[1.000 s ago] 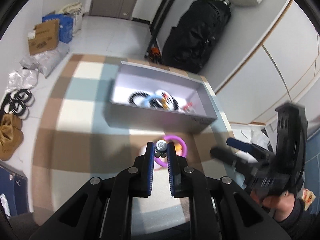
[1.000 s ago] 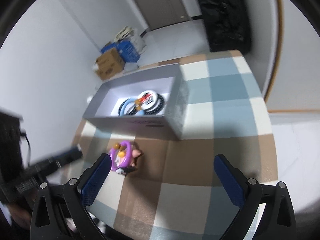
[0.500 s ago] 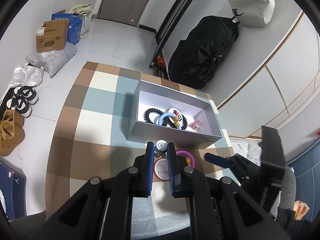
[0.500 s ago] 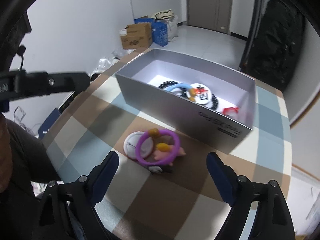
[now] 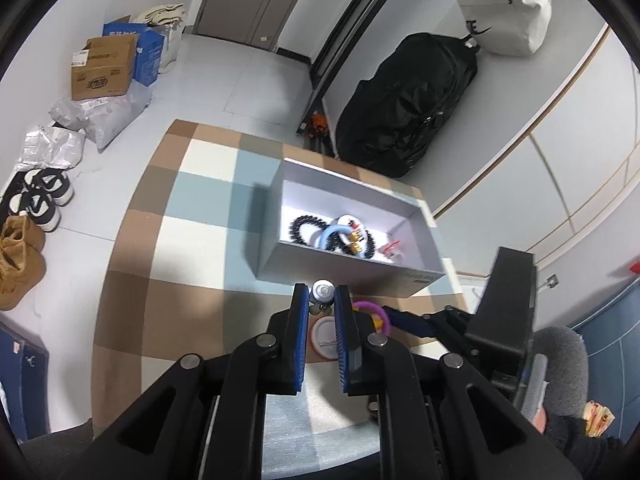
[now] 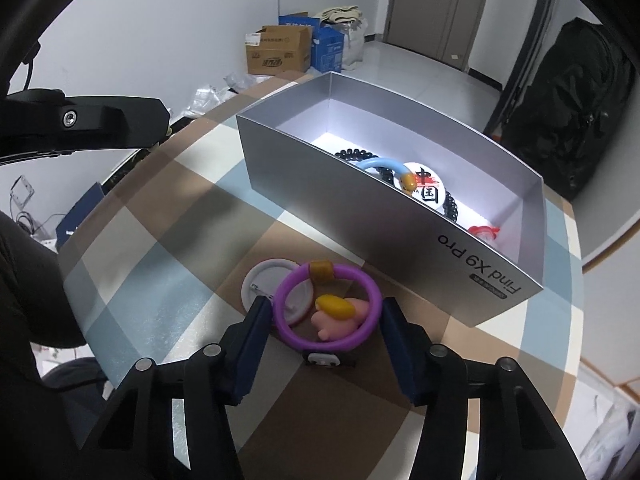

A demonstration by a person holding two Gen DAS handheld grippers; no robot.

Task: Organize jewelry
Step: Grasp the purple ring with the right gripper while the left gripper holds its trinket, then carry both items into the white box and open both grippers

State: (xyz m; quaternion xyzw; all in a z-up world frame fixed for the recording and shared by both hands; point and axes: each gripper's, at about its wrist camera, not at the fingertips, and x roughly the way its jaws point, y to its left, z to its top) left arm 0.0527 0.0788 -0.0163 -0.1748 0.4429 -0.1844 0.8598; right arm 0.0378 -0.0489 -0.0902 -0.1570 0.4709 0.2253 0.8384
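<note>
Right gripper point(image 6: 326, 320), jaws just closing, straddles the purple ring point(image 6: 328, 312) at lower centre, pads not pressing yet; white badge point(image 6: 276, 280) overlaps left. Left gripper point(image 5: 322, 312) clamps a small silver charm point(image 5: 322, 290). Grey box point(image 6: 360, 216) stands behind on checked cloth point(image 6: 168, 240); cartons point(image 6: 280, 52) on the floor.

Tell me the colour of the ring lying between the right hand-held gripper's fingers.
Purple, with an amber bead; the ring shows best in the right wrist view.

— Printing noted? We read "Find X9 Pro" on the grey box's point(image 6: 404, 216) near wall.
— We also see "中国" on a white round badge point(image 6: 426, 187) inside it. Cardboard carton's point(image 6: 276, 54) print too small.
</note>
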